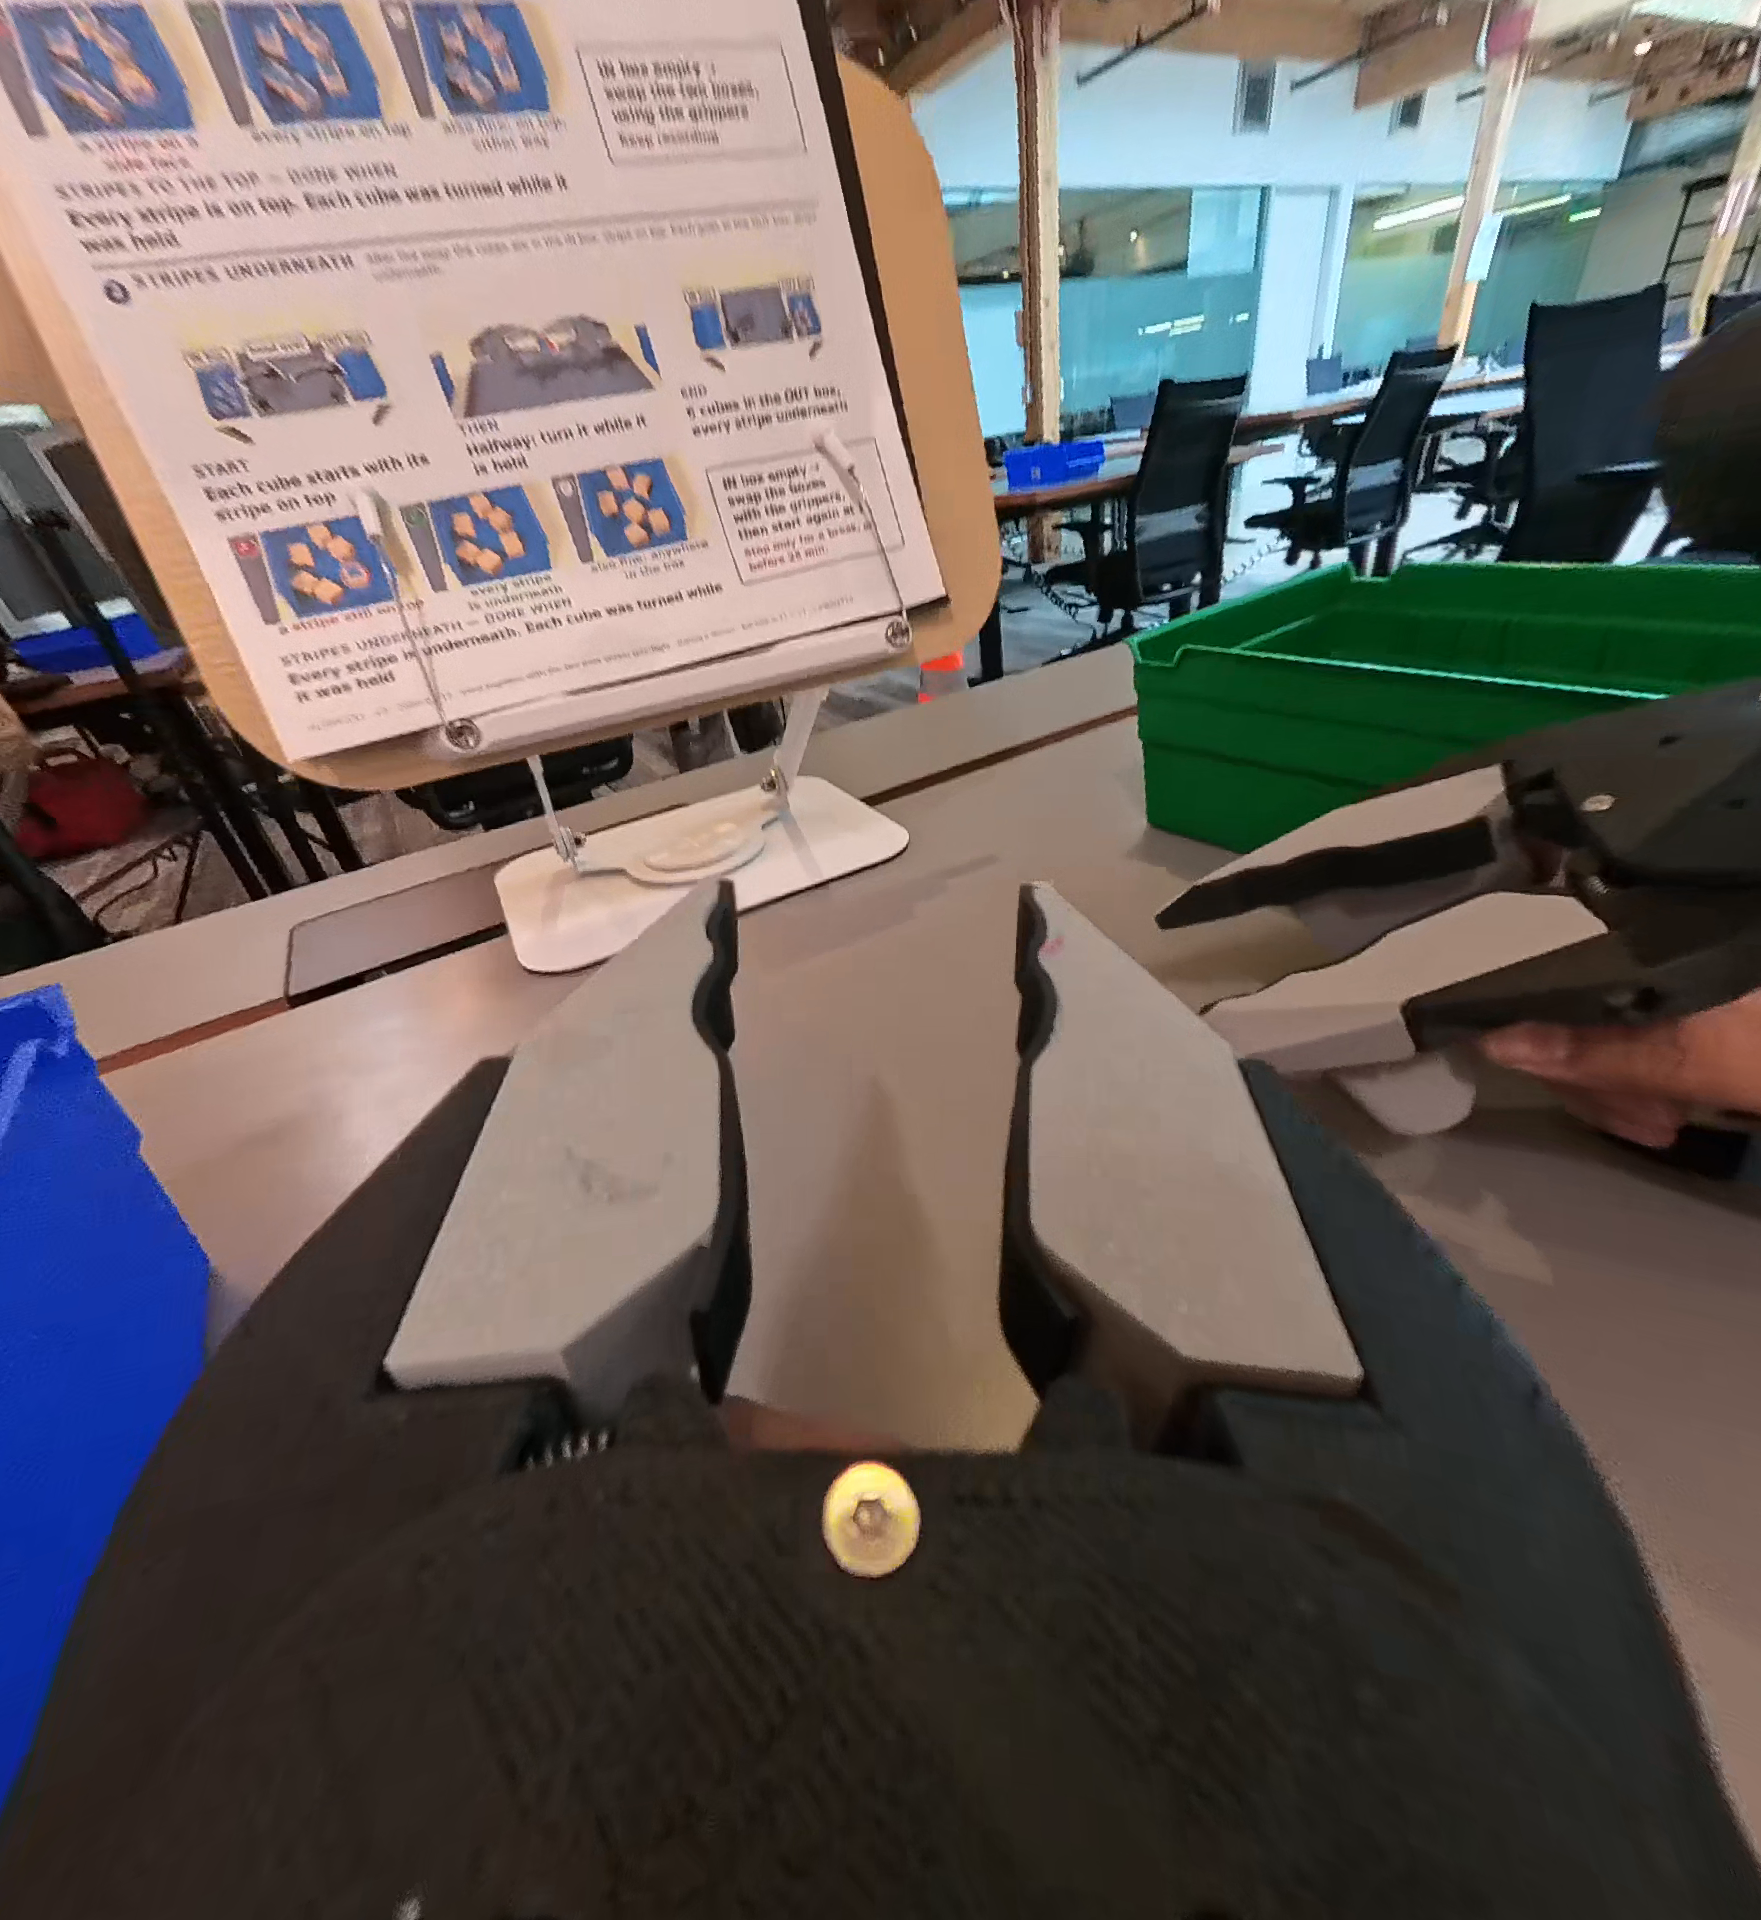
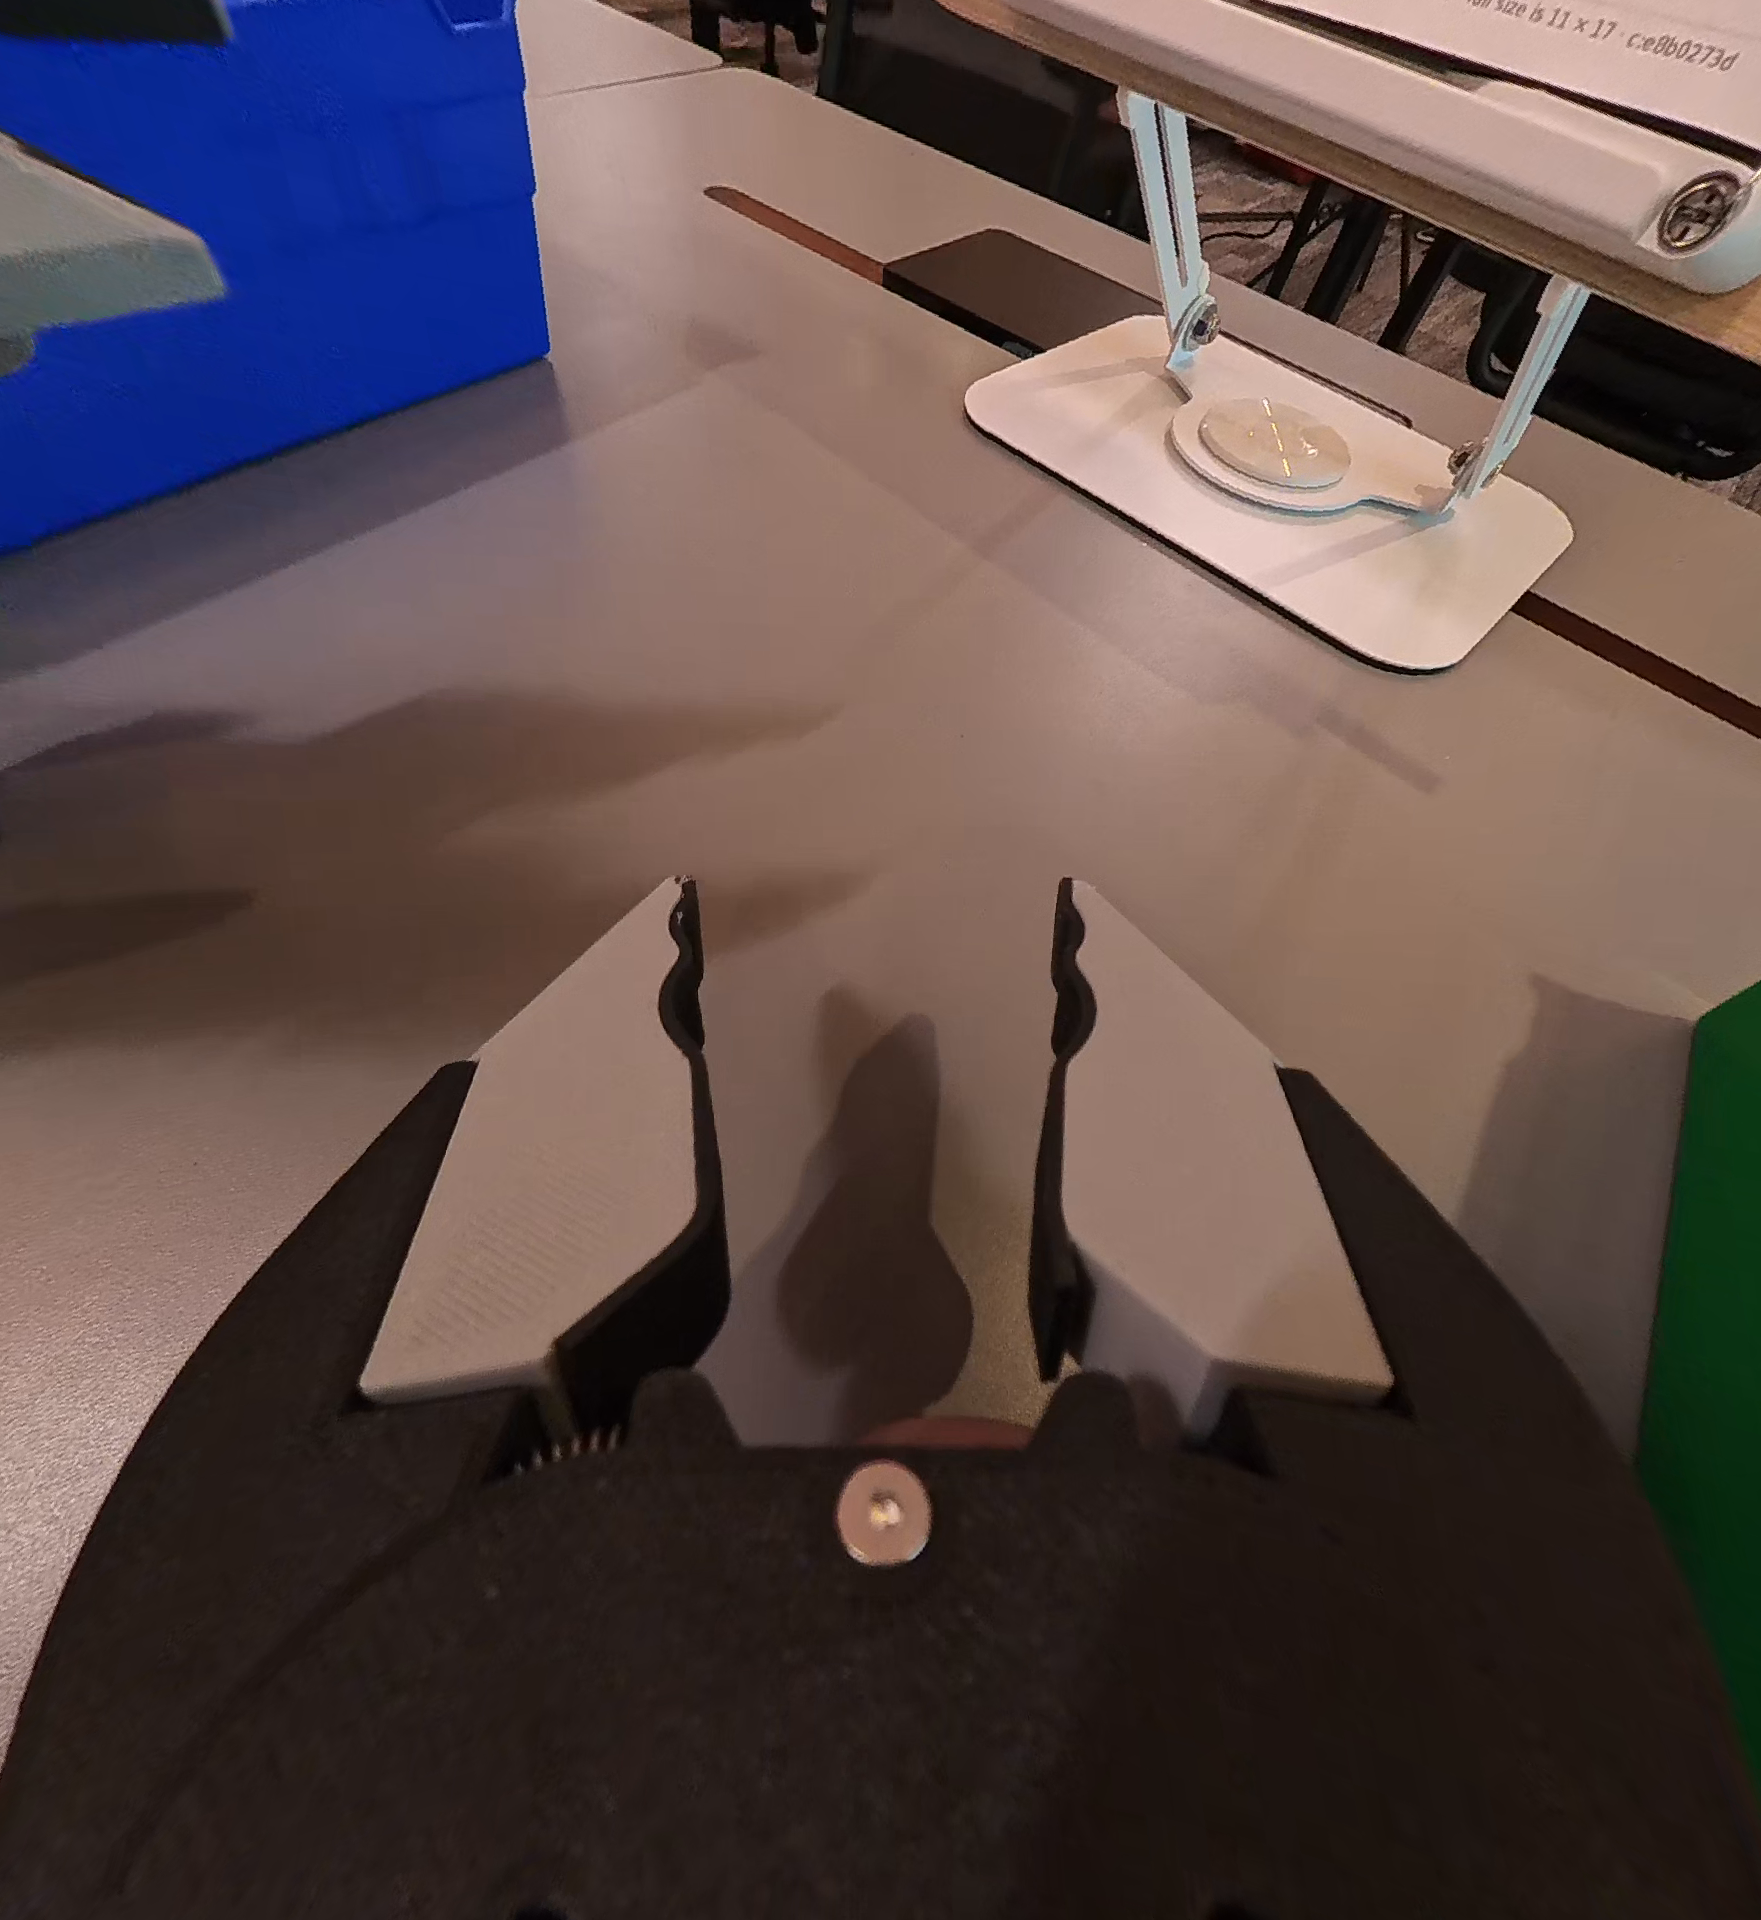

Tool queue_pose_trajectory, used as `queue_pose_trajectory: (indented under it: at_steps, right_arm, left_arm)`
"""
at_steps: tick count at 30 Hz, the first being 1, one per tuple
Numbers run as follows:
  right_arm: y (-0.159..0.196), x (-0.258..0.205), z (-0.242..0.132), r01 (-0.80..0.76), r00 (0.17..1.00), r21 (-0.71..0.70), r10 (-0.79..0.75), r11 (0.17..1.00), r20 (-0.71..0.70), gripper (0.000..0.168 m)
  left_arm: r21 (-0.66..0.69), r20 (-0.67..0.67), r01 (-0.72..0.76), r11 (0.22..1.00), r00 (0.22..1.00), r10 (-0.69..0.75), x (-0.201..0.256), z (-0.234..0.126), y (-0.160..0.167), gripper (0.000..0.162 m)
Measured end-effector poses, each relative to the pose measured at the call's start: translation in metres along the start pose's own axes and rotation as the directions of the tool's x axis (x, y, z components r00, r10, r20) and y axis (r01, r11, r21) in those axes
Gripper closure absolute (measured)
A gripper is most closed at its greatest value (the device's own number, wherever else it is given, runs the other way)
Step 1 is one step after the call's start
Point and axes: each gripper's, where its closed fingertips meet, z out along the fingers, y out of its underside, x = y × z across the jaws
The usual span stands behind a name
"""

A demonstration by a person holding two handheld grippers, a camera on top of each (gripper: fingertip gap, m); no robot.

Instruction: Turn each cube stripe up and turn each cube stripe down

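No cube shows in either view. My left gripper [image 1: 871, 914] is open and empty above the grey table [image 1: 876, 1039], beside the blue bin [image 1: 34, 1247] at its left. My right gripper [image 2: 874, 904] is open and empty over the bare table [image 2: 855, 644]. It also shows in the left wrist view [image 1: 1208, 956] at the right, held by a hand [image 1: 1676, 1060], in front of the green bin [image 1: 1427, 686]. The blue bin [image 2: 263, 260] stands at the far left of the right wrist view, the green bin's wall [image 2: 1749, 1351] at its right edge. Both bins' insides are hidden.
A white stand [image 1: 710, 862] holding an instruction sheet [image 1: 460, 364] sits at the table's far edge; its base shows in the right wrist view [image 2: 1302, 488]. Office chairs and desks lie beyond. The left gripper's fingers [image 2: 55, 239] reach in at the top left.
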Motion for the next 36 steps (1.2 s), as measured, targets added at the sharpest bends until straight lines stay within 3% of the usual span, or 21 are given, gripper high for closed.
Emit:
queue_pose_trajectory:
  at_steps: [3, 5, 9, 12, 17, 21, 25, 32, 36]
  right_arm:
    - [0.000, 0.000, 0.000, 0.000, 1.000, -0.001, 0.000, 1.000, 0.000, 0.103]
    - [0.000, 0.000, 0.000, -0.002, 1.000, 0.000, 0.002, 1.000, 0.001, 0.103]
    - [0.000, -0.001, 0.001, -0.002, 1.000, -0.005, 0.002, 1.000, 0.007, 0.103]
    - [0.000, -0.002, 0.001, 0.008, 1.000, -0.006, -0.008, 1.000, 0.009, 0.103]
    - [-0.001, -0.005, 0.001, 0.019, 1.000, -0.004, -0.019, 1.000, 0.013, 0.103]
    - [0.000, -0.007, 0.001, 0.024, 1.000, -0.006, -0.024, 1.000, 0.014, 0.103]
    - [0.000, -0.007, 0.002, 0.021, 1.000, -0.008, -0.021, 1.000, 0.015, 0.103]
    - [0.000, -0.005, 0.002, 0.007, 1.000, -0.007, -0.007, 1.000, 0.017, 0.103]
    - [0.001, -0.004, 0.002, -0.002, 1.000, -0.007, 0.002, 1.000, 0.020, 0.103]
  left_arm:
    - [0.039, 0.014, -0.009, 0.999, 1.000, 0.008, 0.000, -0.008, -0.008, 0.108]
    - [0.056, -0.015, 0.060, 0.997, 0.998, -0.060, 0.001, -0.017, -0.016, 0.109]
    - [0.090, -0.101, 0.130, 0.987, 0.987, -0.121, 0.001, -0.045, -0.051, 0.108]
    - [0.027, -0.183, 0.092, 0.995, 0.980, -0.085, -0.005, -0.068, -0.076, 0.099]
    - [-0.157, -0.330, 0.013, 0.987, 0.942, -0.065, -0.049, -0.105, -0.088, 0.104]
    - [-0.380, -0.318, -0.076, 0.922, 0.947, -0.053, -0.120, -0.120, -0.043, 0.100]
    - [-0.634, -0.342, -0.211, 0.744, 0.939, -0.024, -0.155, -0.137, 0.036, 0.101]
    - [-0.741, -0.458, -0.417, 0.526, 0.887, 0.059, -0.161, -0.136, 0.102, 0.099]
    - [-0.752, -0.490, -0.413, 0.514, 0.872, -0.017, -0.151, -0.134, 0.109, 0.104]
